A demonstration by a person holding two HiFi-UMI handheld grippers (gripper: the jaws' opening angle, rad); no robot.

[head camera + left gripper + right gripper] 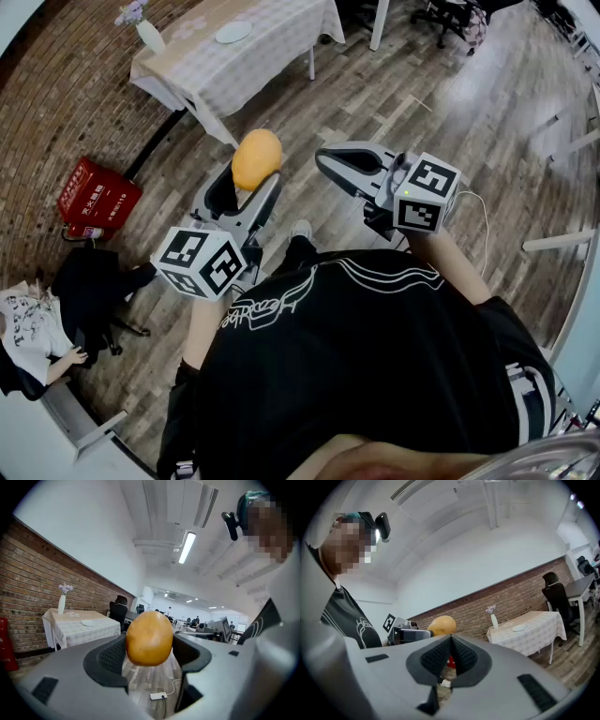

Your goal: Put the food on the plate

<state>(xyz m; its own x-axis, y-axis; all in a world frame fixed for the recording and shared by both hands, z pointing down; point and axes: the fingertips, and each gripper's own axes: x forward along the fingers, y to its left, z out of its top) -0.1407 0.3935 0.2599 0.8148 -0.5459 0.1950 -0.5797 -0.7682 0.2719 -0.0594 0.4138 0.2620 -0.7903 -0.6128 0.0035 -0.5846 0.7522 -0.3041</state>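
Well apart from the cloth-covered table (272, 37), the left gripper (248, 192) is clamping a rounded orange-yellow food item (149, 638) between wide-spread jaws, holding it in the air over the wooden floor (450, 103). The right gripper (451, 653) is hovering beside it, jaws pressed together on nothing. The white plate (232, 33) is sitting on the table near a vase of flowers (148, 36). A red box (97, 200) is standing beyond the table's end by the brick wall, and a white power strip (157, 696) is lying on the floor short of the table.

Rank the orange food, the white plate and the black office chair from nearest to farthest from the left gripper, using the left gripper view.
1. orange food: held between the jaws of the left gripper.
2. white plate: ahead to the left, on the clothed table.
3. black office chair: behind that table's right end.
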